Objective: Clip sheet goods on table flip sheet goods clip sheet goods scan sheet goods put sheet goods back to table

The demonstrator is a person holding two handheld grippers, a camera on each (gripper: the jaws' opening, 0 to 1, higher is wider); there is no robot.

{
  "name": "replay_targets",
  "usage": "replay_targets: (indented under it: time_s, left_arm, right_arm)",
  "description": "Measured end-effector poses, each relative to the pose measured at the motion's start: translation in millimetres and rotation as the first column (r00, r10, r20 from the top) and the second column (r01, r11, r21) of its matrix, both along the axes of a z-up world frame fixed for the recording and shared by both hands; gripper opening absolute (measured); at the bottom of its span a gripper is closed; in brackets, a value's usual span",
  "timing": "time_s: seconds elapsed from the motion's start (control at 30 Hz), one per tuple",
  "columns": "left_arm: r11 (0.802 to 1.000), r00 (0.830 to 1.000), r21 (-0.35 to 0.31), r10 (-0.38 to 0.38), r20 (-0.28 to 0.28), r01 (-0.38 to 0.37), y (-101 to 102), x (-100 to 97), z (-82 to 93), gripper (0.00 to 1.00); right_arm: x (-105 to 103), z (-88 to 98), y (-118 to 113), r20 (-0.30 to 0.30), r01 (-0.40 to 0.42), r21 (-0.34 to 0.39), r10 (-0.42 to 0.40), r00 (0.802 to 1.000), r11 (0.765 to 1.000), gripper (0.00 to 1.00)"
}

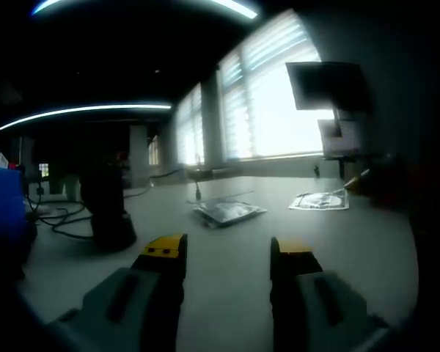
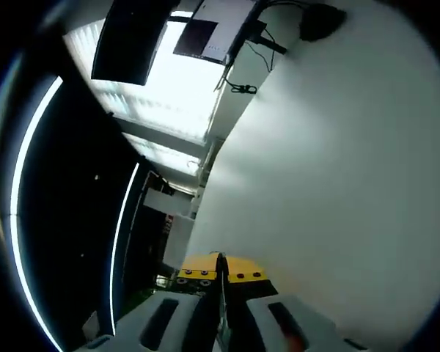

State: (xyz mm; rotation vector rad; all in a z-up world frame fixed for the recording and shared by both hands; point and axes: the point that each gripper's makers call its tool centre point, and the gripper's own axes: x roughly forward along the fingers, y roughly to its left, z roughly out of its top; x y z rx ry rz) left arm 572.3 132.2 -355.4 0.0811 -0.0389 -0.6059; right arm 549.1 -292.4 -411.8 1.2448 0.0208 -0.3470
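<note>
The left gripper (image 1: pixel 227 253) looks low across the worktop (image 1: pixel 242 293) with its yellow-tipped jaws spread and nothing between them. The sheet goods (image 1: pixel 227 211), a flat shiny packet, lie on the worktop ahead, well apart from the jaws, and a second flat printed sheet (image 1: pixel 320 200) lies farther to the right. The step in hand seems to be the first clip, so the left gripper should go forward low and level, with one jaw sliding under the near edge of the packet and the other above it; a thin flat thing is easy to push away instead of catching it. The right gripper (image 2: pixel 220 273) has its jaws pressed together, and no sheet can be seen between them; its view is strongly rolled toward the bright windows and the bare worktop. The room is dark, so the dark object (image 1: pixel 110 213) standing at the left with cables (image 1: pixel 62 220) beside it cannot be identified, and the print on the packet is not readable.
</note>
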Motion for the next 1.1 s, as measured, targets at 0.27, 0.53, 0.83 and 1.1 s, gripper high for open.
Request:
replay_targets:
  time_s: [0.27,0.53,0.83,1.1]
  left_arm:
    - [1.0,1.0,0.002,-0.004,0.001,0.004,0,-0.2,-0.2,0.38]
    - [1.0,1.0,-0.001,-0.001,0.001,0.001,0,0.2,-0.2,0.38]
    - [1.0,1.0,0.004,-0.007,0.001,0.007,-1,-0.3,-1.1,0.38]
    - [1.0,1.0,0.001,-0.001,0.001,0.001,0,0.4,-1.1,0.38]
  right_arm:
    - [1,14.0,-3,0.065,0.034,-0.016,-0.033,0.997,0.999,0.29]
    - [5,29.2,0,0.092,0.028,-0.115,-0.017,0.996,0.993,0.38]
    - [48,63.6,39,0.098,-0.201,-0.363,0.252,0.963,0.91,0.45]
    - [71,74.8,74,-0.056,-0.402,-0.641,0.483,0.874,0.654,0.51]
